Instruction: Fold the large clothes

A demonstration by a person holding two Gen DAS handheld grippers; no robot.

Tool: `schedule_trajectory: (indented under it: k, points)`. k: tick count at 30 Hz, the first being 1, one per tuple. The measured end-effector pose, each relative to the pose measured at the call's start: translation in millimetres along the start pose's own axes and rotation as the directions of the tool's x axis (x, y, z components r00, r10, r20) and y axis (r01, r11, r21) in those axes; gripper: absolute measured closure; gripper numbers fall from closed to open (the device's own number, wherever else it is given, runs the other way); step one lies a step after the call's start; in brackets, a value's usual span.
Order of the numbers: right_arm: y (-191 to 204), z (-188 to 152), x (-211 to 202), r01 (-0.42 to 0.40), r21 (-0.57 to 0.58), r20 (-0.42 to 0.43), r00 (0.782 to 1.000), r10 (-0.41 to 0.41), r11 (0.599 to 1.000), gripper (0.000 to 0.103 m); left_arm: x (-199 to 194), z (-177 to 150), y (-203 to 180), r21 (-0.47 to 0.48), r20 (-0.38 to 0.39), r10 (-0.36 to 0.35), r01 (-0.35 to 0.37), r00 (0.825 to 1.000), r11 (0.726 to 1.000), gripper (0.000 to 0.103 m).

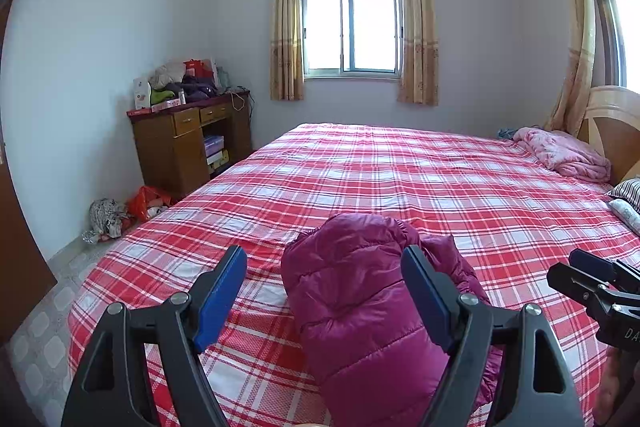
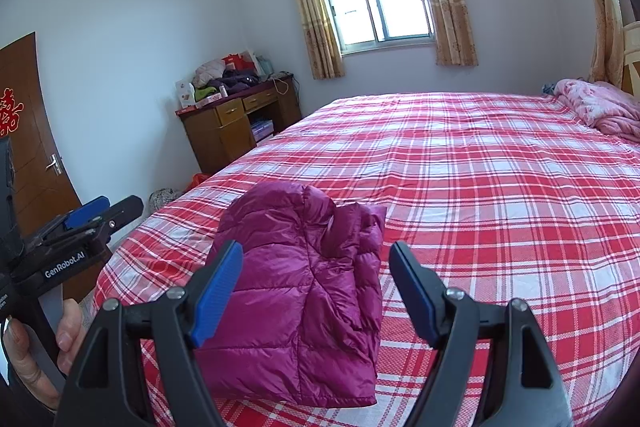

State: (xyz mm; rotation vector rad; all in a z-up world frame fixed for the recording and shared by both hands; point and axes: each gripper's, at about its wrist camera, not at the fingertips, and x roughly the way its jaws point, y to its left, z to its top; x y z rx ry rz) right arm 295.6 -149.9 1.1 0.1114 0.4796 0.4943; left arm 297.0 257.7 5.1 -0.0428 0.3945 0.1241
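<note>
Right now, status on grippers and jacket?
Left gripper open, right gripper open, both empty. Jacket folded on bed. Nothing in the way.

A wide bed (image 1: pixel 400 171) in a red plaid sheet carries a folded magenta puffer jacket (image 2: pixel 304 291) at its near edge and a crumpled pink blanket (image 1: pixel 560 153) far right.

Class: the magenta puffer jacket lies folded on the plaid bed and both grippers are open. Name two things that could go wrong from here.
1. The puffer jacket is thick and springy; with the left gripper and right gripper both open above it, nothing pins it, so the fold may spring open.
2. It lies near the front edge of the bed, so a nudge might slide it floorward.
</note>
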Motion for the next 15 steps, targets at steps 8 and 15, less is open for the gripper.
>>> schedule_trajectory:
  k: [8, 15]
  points:
    - [-0.1, -2.6, 1.1, 0.000, 0.001, -0.007, 1.000, 0.000, 1.000, 0.024, 2.8, -1.7, 1.2, -0.004, -0.005, -0.002, 0.001, 1.000, 1.000, 0.022]
    - [-2.9, -4.4, 1.5, 0.006, 0.009, -0.012, 1.000, -0.006, 1.000, 0.024, 7.2, -5.3, 0.8, -0.004, -0.013, 0.003, -0.003, 1.000, 1.000, 0.022]
